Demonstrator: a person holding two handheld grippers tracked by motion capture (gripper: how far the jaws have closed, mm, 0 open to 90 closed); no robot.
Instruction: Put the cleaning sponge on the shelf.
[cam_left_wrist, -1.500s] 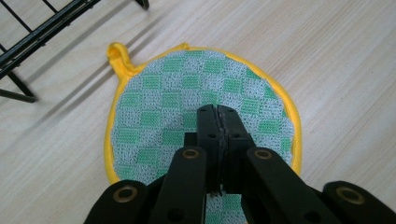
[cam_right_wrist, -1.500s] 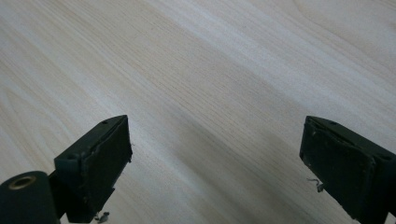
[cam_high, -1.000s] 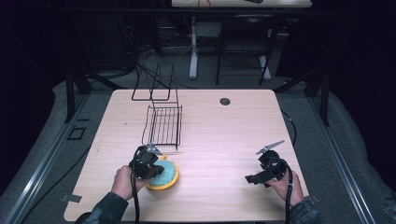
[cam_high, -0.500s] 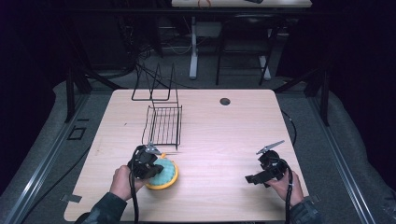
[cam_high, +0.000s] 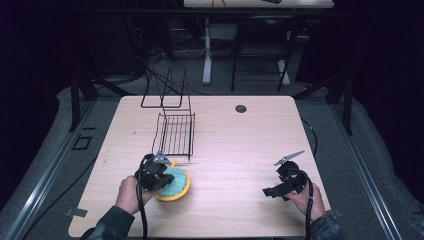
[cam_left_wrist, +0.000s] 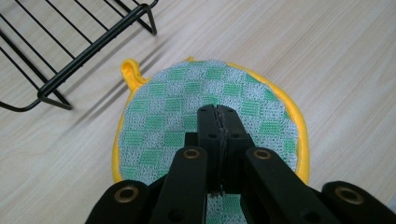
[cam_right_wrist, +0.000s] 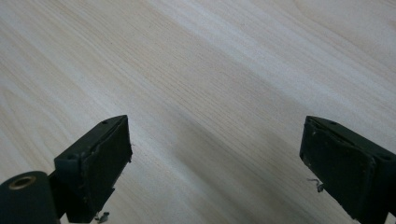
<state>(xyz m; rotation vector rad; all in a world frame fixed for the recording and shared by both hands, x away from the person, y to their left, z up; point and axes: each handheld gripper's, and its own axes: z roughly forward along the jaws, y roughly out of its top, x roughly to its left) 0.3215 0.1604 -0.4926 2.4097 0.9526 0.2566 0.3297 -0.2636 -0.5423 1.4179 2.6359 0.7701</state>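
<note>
A: Start with the high view. What is on the tabletop (cam_high: 225, 145)?

B: A round pot holder (cam_high: 175, 185) lies flat near the front left edge, just in front of a black wire rack (cam_high: 175, 132). It has a yellow border and a pale green top. The left gripper (cam_high: 155, 175) sits over its left part, with the person's left hand (cam_high: 129, 194) behind it. The right gripper (cam_high: 285, 182) is well apart, near the front right corner, in the right hand (cam_high: 305, 200).

A: And the left gripper view?

B: Here the pot holder (cam_left_wrist: 187, 107) shows closely: a knitted face in a checker of green and grey-white squares, a yellow edging all round, and a small yellow loop (cam_left_wrist: 130, 72) at its edge, pointing toward the rack (cam_left_wrist: 70, 56). It lies flat on the pale wood. The left gripper (cam_left_wrist: 219, 116) has its jaws pressed together, tip to tip, above the middle of the cloth. Whether any fabric is caught between them I cannot tell.

A: The right gripper view?

B: The right gripper (cam_right_wrist: 215, 154) has its jaws spread wide, nothing between them, with bare light wood grain of the tabletop (cam_right_wrist: 210, 70) beneath.
</note>
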